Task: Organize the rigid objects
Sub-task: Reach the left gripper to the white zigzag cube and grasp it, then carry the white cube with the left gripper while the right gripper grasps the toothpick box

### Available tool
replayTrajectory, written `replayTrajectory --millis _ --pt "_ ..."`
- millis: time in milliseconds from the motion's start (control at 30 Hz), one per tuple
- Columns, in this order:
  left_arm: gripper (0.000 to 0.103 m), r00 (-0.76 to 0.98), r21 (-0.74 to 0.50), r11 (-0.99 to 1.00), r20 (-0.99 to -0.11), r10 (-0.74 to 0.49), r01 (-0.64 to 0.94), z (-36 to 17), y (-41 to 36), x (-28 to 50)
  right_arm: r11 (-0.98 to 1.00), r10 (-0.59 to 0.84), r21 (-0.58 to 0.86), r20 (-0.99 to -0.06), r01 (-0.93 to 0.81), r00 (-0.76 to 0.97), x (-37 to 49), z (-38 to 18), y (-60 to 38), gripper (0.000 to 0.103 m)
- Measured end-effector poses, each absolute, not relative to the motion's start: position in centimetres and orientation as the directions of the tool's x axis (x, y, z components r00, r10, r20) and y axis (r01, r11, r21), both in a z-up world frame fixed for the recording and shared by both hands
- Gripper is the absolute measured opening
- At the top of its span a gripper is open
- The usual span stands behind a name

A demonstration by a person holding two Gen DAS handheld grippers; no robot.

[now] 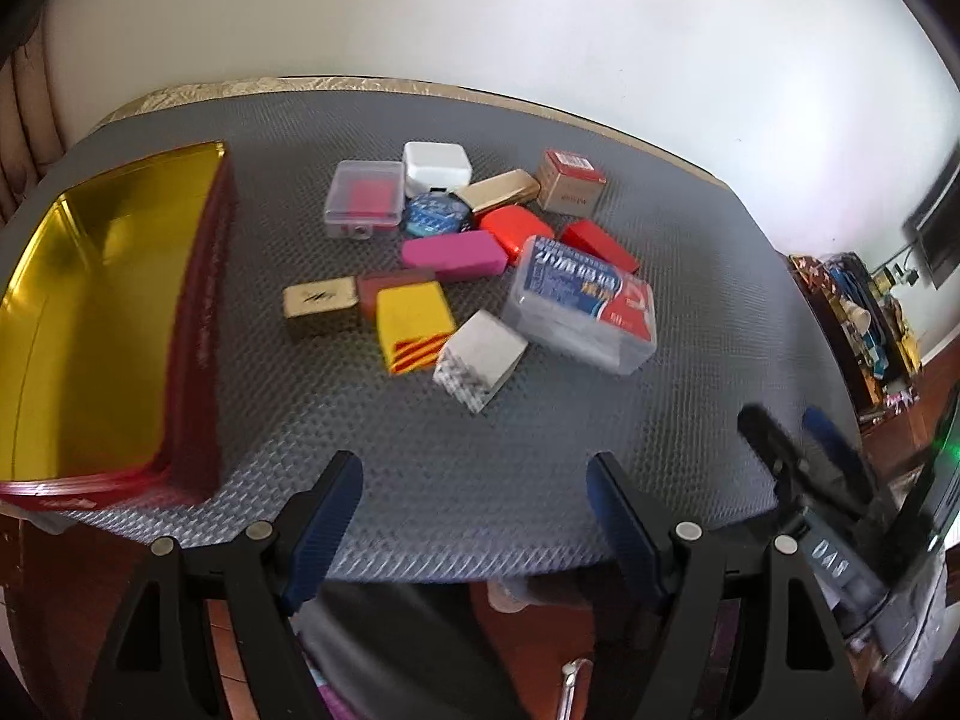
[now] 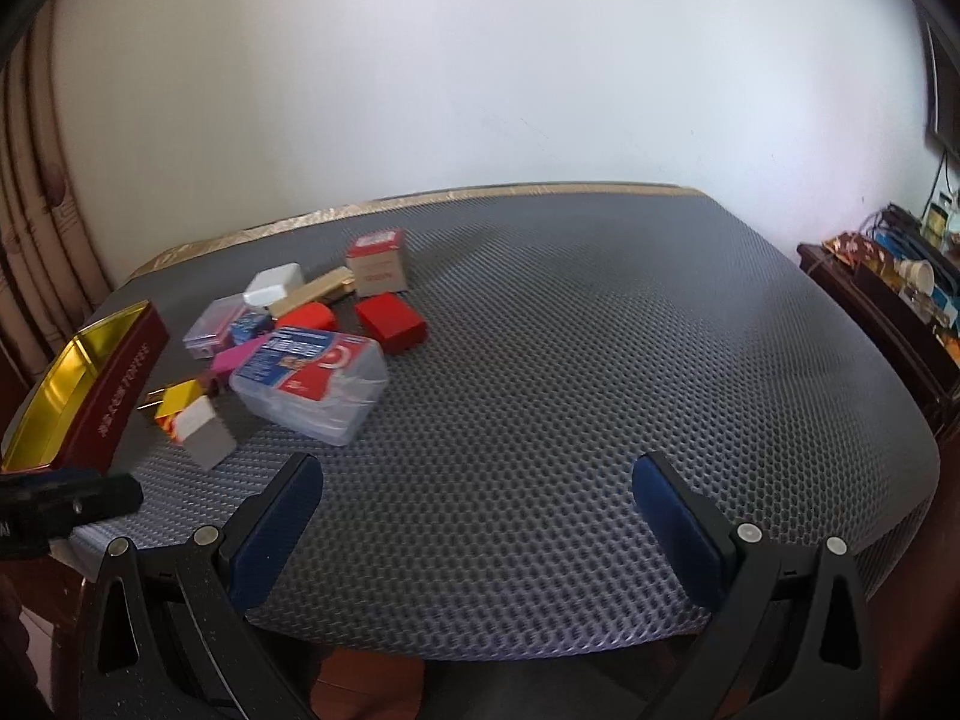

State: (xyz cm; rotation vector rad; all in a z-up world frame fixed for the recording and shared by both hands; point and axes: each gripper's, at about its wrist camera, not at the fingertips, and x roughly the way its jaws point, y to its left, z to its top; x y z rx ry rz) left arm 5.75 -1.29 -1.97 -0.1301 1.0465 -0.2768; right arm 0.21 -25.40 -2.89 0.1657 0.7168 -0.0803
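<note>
Grey honeycomb matting covers the tabletop [image 1: 456, 468], and on it a heap of small boxes sits at about 12 o'clock from the left tongs [image 1: 474, 510]. Those tongs hover over the near edge with both blue-padded fingers spread wide and nothing between them. At 10 o'clock stands an open red tin [image 1: 198, 324] with a shiny gold inside, holding nothing that can be seen.

In the heap, a clear plastic case [image 1: 579, 300] with a blue and red label lies nearest the right side, with a grey-white box [image 1: 480, 357] just beside it at its 8 o'clock. A yellow box [image 1: 414, 324] with red stripes touches that one, and a small gold tin [image 1: 321, 303] lies at its 9 o'clock. A pink case [image 1: 453, 258] sits in the middle; behind it are a clear lidded box [image 1: 365, 199], a white box [image 1: 437, 168], a round blue thing [image 1: 433, 215], a long gold box [image 1: 501, 189], 2 red boxes and a brown cube [image 1: 569, 180] with a red top.

The right tongs [image 2: 477, 516] also gape wide and hold nothing, hanging over bare matting, with the heap at their 11 o'clock. From the left wrist view they show at 3 o'clock, blurred.
</note>
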Motion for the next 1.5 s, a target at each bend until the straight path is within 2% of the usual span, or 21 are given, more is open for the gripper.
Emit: replayTrajectory --millis 200,300,500,933,967,1000,1033,1333,1500 --pt "0.079 0.416 -0.332 0.943 -0.856 -0.307 0.013 -2.8 -1.6 9.1 0.973 -0.019 0.152 -0.692 0.171 0.722 1.1 -4.1 -27.7 0.103" --pt "0.069 0.392 -0.373 0.925 -0.865 -0.315 -0.079 -3.6 -1.2 10.4 0.966 -0.015 0.175 -0.699 0.192 0.715 1.3 -4.6 -28.7 0.103" --pt "0.068 0.358 -0.394 0.901 -0.880 -0.312 -0.182 -4.9 -0.6 11.8 0.955 0.008 0.212 -0.715 0.206 0.699 1.8 -4.9 -29.8 0.103" --pt "0.067 0.348 -0.373 0.899 -0.894 -0.283 -0.230 -5.5 -0.9 13.7 0.945 0.053 0.255 -0.736 0.204 0.674 2.4 -5.5 -30.1 0.103" --pt "0.064 0.350 -0.372 0.898 -0.894 -0.279 -0.235 -5.5 -0.8 13.7 0.944 0.055 0.257 -0.738 0.205 0.673 2.4 -5.6 -30.1 0.103" --pt "0.052 0.349 -0.354 0.903 -0.901 -0.259 -0.243 -5.6 -0.7 13.6 0.944 0.056 0.258 -0.739 0.205 0.672 2.4 -5.6 -30.2 0.103" --pt "0.044 0.351 -0.342 0.908 -0.904 -0.246 -0.242 -5.6 -0.9 13.8 0.944 0.056 0.257 -0.740 0.205 0.670 2.4 -5.7 -30.2 0.103" --pt "0.044 0.354 -0.389 0.894 -0.887 -0.297 -0.223 -5.7 0.6 12.7 0.949 0.049 0.243 -0.745 0.202 0.665 2.6 -6.0 -29.8 0.103" --pt "0.044 0.370 -0.383 0.912 -0.876 -0.309 -0.144 -4.4 0.0 10.7 0.955 0.062 0.238 -0.745 0.178 0.664 2.8 -6.0 -29.5 0.103"
